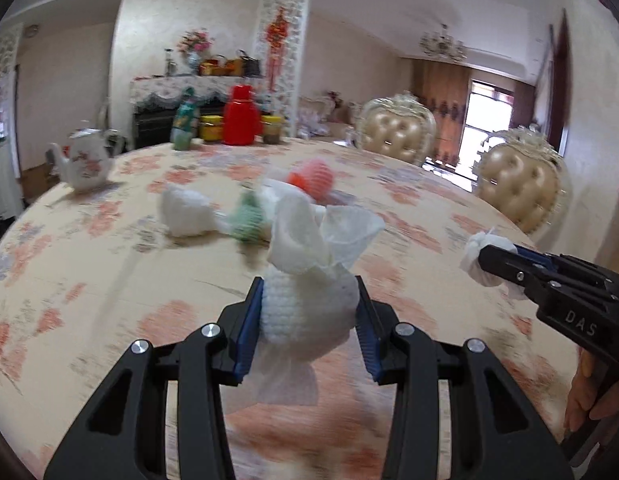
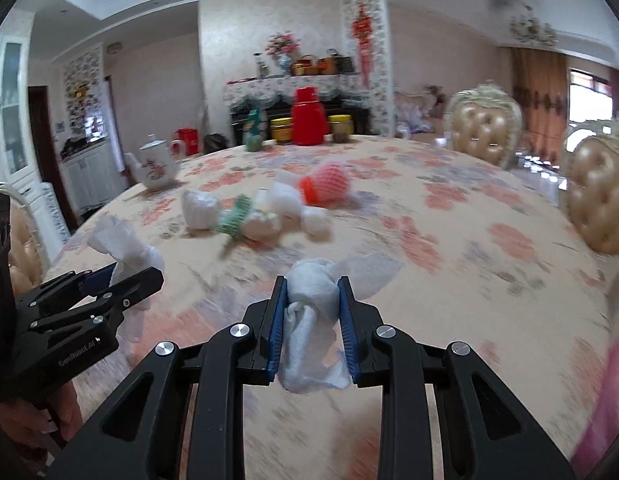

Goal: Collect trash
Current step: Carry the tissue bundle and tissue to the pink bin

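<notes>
My left gripper (image 1: 308,320) is shut on a white foam fruit net with tissue (image 1: 309,292) and holds it above the floral tablecloth (image 1: 109,280). My right gripper (image 2: 312,328) is shut on a crumpled white tissue (image 2: 309,336). It also shows at the right of the left wrist view (image 1: 485,260). More trash lies mid-table: a white wad (image 1: 185,212), a green foam net (image 1: 249,220) and a red-orange foam net (image 1: 313,178). In the right wrist view these are the white wad (image 2: 199,210), green net (image 2: 237,216), red net (image 2: 329,186) and more white tissues (image 2: 297,212).
At the far table edge stand a white teapot (image 1: 87,164), a green bottle (image 1: 185,120), a red thermos (image 1: 240,116) and jars (image 1: 211,127). Gold padded chairs (image 1: 397,128) stand to the right. A sideboard is behind.
</notes>
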`<action>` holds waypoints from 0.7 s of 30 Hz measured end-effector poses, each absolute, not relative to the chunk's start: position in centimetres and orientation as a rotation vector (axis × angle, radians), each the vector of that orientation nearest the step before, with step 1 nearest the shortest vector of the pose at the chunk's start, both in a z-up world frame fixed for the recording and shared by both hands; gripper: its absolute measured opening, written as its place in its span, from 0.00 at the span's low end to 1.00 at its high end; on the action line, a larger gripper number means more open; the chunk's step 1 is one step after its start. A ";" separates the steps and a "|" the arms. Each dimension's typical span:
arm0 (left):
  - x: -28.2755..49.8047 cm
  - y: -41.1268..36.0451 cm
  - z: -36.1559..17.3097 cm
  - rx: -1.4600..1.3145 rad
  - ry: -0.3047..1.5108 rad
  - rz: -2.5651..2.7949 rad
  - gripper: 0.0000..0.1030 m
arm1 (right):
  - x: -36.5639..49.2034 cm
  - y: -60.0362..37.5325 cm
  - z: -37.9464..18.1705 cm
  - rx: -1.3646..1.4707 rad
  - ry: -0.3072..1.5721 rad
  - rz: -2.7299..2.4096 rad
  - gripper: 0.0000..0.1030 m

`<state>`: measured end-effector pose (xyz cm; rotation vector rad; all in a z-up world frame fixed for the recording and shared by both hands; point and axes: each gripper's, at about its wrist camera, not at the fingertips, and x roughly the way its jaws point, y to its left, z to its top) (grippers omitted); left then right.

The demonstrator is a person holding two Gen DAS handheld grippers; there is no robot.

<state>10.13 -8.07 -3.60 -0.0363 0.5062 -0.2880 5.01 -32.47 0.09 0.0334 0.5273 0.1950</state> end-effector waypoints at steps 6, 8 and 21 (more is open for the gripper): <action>8.1 -13.4 -3.8 0.011 0.487 -0.432 0.40 | -0.4 -37.3 -0.2 0.031 0.475 0.034 0.25; 7.4 -15.3 -3.7 0.024 0.486 -0.487 0.40 | -1.7 -39.3 -0.3 0.043 0.459 -0.037 0.25; 4.9 -28.7 -2.7 0.114 0.458 -0.874 0.40 | -10.3 -52.4 -0.7 0.143 0.425 -0.441 0.25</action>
